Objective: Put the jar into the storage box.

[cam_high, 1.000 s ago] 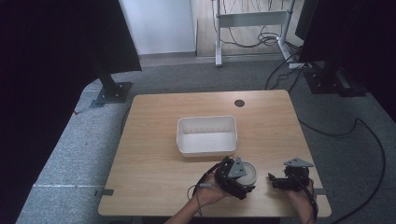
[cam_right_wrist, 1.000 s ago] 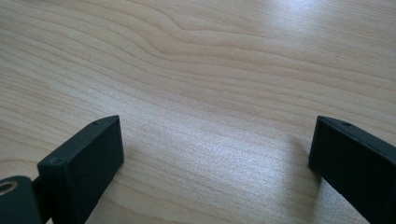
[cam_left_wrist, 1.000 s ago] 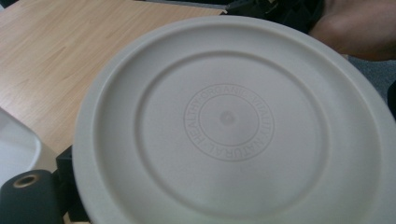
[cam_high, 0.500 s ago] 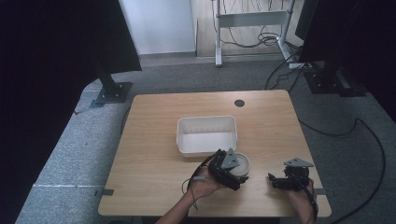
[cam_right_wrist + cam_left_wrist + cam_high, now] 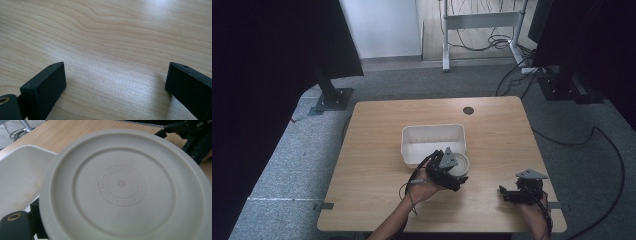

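High view: left claw [image 5: 451, 172] carried plate [image 5: 455, 162] closer to bin [image 5: 433, 143].

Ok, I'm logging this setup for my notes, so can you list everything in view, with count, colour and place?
Plate: one, pale grey-white, underside to the left gripper's camera, held at the near right corner of the tub.
Tub: one, white, rectangular, table centre.
Table: one, light wood, with a dark round hole near the far edge.
Stands: dark bases on the grey carpet, far left and far right.
Cables: black, on the floor at right.
Left gripper: black, shut on the plate.
Right gripper: black, jaws wide apart over bare wood, near right.
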Tool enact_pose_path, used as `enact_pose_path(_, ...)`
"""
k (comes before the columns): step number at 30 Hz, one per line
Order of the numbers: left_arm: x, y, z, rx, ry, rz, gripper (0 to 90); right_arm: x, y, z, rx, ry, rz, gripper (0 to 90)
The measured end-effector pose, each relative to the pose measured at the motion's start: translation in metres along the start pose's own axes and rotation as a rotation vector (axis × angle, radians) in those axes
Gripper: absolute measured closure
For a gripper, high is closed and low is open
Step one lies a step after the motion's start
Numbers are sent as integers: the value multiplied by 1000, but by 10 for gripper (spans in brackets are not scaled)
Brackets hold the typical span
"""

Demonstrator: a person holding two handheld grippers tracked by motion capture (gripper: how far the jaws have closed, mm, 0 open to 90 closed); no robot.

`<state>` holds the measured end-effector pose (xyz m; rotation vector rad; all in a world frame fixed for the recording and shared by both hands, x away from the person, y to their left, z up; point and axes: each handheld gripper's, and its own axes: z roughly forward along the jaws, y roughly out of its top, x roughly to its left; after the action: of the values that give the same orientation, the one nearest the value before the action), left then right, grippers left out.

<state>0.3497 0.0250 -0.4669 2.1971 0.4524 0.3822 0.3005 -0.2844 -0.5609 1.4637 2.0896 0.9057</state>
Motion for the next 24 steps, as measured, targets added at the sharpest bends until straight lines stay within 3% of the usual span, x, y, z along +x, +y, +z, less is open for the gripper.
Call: enact_pose_path(24,42,-4,7,17,114,-67,98,0,0,0,0,0,0,28)
